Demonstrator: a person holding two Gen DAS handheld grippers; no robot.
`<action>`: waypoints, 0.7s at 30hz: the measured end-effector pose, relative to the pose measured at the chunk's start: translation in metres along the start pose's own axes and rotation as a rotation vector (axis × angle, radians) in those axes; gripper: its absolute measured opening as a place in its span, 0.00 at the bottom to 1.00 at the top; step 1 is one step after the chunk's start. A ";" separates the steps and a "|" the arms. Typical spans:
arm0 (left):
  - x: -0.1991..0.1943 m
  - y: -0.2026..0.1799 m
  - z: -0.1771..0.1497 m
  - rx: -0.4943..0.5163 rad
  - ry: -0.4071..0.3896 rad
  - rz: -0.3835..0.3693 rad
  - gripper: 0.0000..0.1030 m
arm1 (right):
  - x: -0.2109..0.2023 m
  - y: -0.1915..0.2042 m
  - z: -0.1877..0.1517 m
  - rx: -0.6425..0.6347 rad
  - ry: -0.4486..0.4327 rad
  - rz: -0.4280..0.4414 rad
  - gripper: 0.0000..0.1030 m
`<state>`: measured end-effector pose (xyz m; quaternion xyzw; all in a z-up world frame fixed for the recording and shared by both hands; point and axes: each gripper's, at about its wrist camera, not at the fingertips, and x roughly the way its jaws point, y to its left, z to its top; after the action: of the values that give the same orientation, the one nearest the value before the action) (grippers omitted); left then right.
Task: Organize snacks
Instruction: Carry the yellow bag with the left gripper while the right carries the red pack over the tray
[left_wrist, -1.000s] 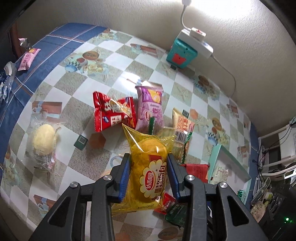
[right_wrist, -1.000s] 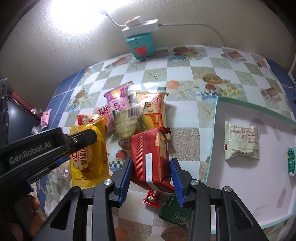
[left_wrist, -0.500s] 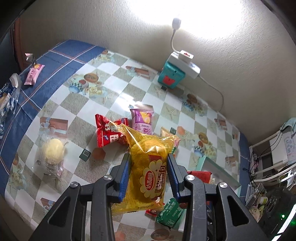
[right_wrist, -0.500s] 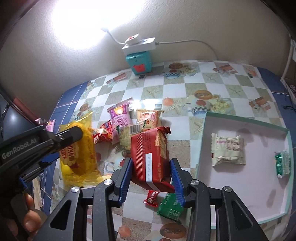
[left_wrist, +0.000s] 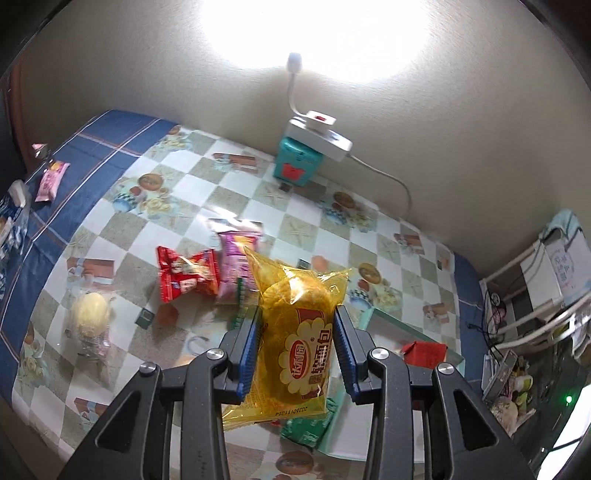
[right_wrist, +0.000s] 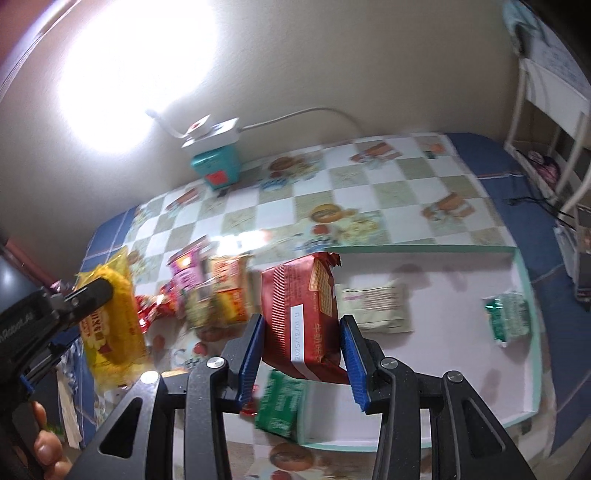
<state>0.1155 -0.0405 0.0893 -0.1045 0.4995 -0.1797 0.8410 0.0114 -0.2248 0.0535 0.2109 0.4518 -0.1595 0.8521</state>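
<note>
Left wrist view: your left tool (left_wrist: 298, 350) is clamped on the yellow bread packet (left_wrist: 295, 339), held above the counter (left_wrist: 192, 221). Beyond it lie a red packet (left_wrist: 184, 275) and a pink packet (left_wrist: 234, 266), then a teal box (left_wrist: 297, 166) by the wall. Your right tool (right_wrist: 301, 352) grips the red wafer packet (right_wrist: 301, 317) over the tray's (right_wrist: 524, 280) near edge; a green packet (right_wrist: 280, 404) lies below, a white packet (right_wrist: 376, 308) and another green one (right_wrist: 508, 319) rest inside.

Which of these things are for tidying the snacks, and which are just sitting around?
For the job:
- left gripper holding yellow bread packet
- right gripper holding red wafer packet
- mint-rimmed white tray
- pink snack bag

Just lying about:
- teal box
- white power strip
- checkered tablecloth
</note>
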 end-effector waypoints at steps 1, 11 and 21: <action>0.001 -0.006 -0.002 0.013 0.004 -0.004 0.39 | -0.002 -0.008 0.001 0.016 -0.004 -0.013 0.43; 0.012 -0.068 -0.026 0.139 0.042 -0.025 0.39 | -0.020 -0.084 0.004 0.162 -0.029 -0.107 0.43; 0.028 -0.124 -0.054 0.266 0.093 -0.042 0.39 | -0.038 -0.148 0.000 0.282 -0.044 -0.156 0.43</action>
<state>0.0555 -0.1649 0.0853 0.0060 0.5072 -0.2668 0.8195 -0.0778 -0.3485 0.0536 0.2892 0.4210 -0.2919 0.8087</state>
